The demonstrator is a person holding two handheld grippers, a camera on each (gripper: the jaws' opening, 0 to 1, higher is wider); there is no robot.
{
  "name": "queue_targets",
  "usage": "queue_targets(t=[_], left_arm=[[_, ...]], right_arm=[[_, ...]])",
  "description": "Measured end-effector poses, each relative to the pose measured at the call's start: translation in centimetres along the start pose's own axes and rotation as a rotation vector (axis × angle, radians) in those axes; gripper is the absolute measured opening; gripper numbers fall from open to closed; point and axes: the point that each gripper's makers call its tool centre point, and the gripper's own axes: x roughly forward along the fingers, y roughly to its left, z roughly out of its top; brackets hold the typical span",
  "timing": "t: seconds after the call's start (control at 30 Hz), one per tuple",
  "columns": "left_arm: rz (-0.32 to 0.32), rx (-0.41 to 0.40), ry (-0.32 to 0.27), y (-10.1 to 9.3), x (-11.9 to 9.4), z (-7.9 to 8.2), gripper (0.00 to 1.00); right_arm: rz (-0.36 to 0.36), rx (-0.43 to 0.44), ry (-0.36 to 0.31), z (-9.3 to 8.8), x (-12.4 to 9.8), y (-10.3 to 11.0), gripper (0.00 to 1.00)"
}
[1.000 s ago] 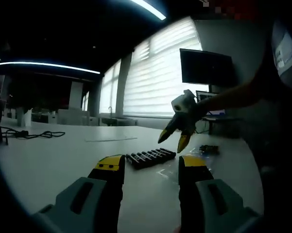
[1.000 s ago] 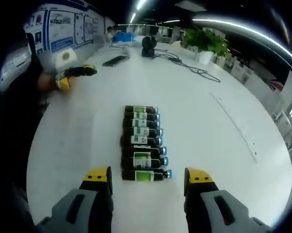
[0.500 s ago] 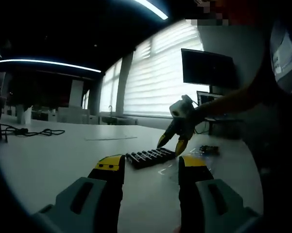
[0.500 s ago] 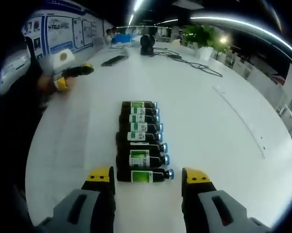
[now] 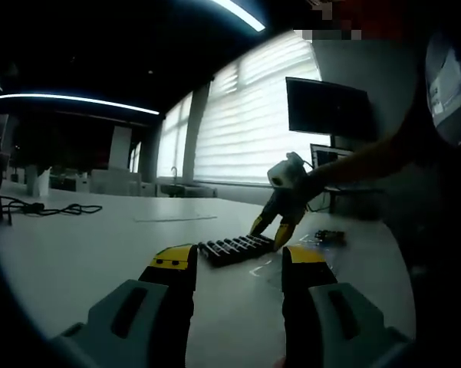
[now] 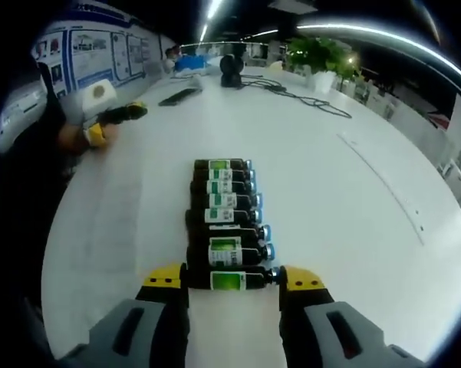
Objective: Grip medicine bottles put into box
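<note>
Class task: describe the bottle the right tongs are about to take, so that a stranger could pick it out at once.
On the white table lies a row of dark medicine bottles with green labels. The one meant is the nearest bottle, at the row's end, lying crosswise between the open right tongs; no other bottle sits between the jaws.

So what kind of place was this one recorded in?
Most likely an open-plan office. A long white table carries cables, a dark monitor stands beside windows with closed blinds, and potted plants and wall posters sit farther off.
</note>
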Motion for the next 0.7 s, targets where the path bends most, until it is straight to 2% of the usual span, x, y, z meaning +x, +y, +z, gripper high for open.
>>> queue_targets(t=[0.17,0.23,0.33,0.53,0.7], left_arm=[[0.0,0.003,0.001,0.0,0.0,0.0,0.37],[0.0,0.003,0.001,0.0,0.0,0.0,0.37],[0.001,0.004,0.001,0.0,0.0,0.0,0.37],[-0.002,0.007,-0.002,0.0,0.0,0.1,0.37],[-0.005,0.013,-0.009,-0.2,0.0,0.2,0.37]], right_arm=[[-0.002,0.012,0.004,-0.1,-0.1,0.1,0.42],[0.009,0.036,-0.012,0.1,-0.4,0.2,0.42],[-0.009,0.025,-0.031,0.7,-1.4,-0.1,0.42],[-0.027,-0.009,-0.052,2.0,-5.1,0.7,0.42],[0.004,-0.045,-0.04,1.9,-8.4,3.6,0.42]])
